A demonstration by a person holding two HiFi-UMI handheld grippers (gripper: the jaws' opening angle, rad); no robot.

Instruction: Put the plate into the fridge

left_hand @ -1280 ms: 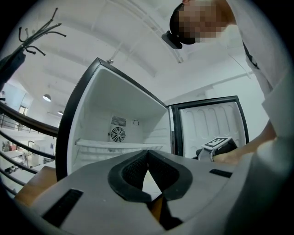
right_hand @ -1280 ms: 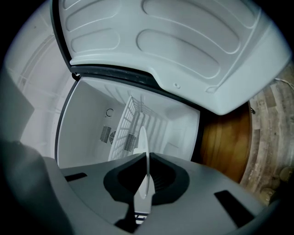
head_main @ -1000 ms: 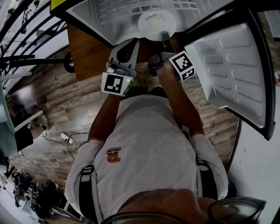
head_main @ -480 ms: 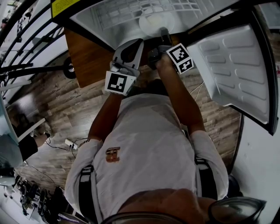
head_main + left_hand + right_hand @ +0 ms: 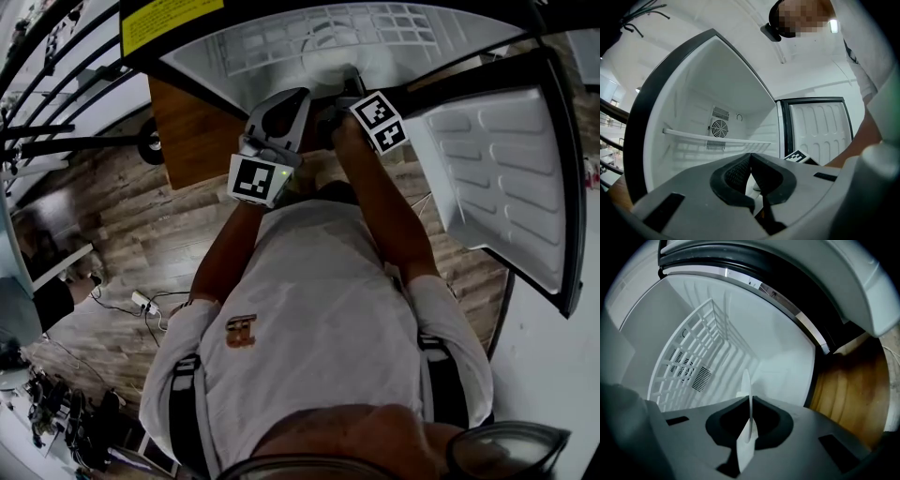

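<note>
Head view, plate moved deeper into fridge

The right gripper view shows the plate only as a thin edge. Its face is turned away and its lower rim is sunk between the jaws of the right gripper. In the head view the plate cannot be told from the white inside of the fridge, whose top is cut off by the picture's edge. The print on the yellow label is too small to read.
</note>
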